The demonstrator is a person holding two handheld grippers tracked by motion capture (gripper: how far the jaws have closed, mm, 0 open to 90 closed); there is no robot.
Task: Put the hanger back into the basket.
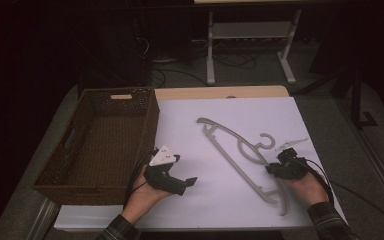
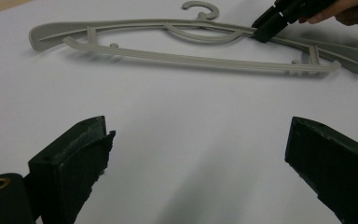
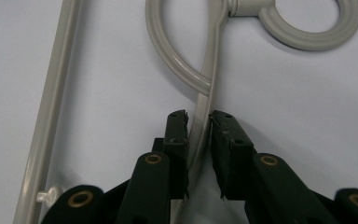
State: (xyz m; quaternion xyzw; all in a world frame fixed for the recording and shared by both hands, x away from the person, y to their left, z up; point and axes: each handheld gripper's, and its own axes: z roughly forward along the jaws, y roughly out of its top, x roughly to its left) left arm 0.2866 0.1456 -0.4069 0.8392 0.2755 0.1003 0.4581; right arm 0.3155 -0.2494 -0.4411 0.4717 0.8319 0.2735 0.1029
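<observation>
A grey plastic hanger (image 1: 232,150) lies flat on the white table sheet, its hook (image 1: 265,141) pointing to the right. My right gripper (image 1: 271,170) is shut on the hanger's upper arm (image 3: 199,135) just below the hook (image 3: 307,23); both pads press the thin bar. My left gripper (image 1: 192,181) rests low on the sheet left of the hanger, open, with nothing between its fingers (image 2: 74,163). In the left gripper view the hanger (image 2: 191,46) stretches across the far side, with the right gripper (image 2: 272,23) clamped on it.
A brown woven basket (image 1: 145,130) stands at the table's left, with nothing visible inside. A small pale clip-like piece (image 1: 291,144) lies right of the hook. The white sheet (image 1: 230,205) ends near the front table edge. Beyond the table stand a frame's legs (image 1: 211,50) and cables.
</observation>
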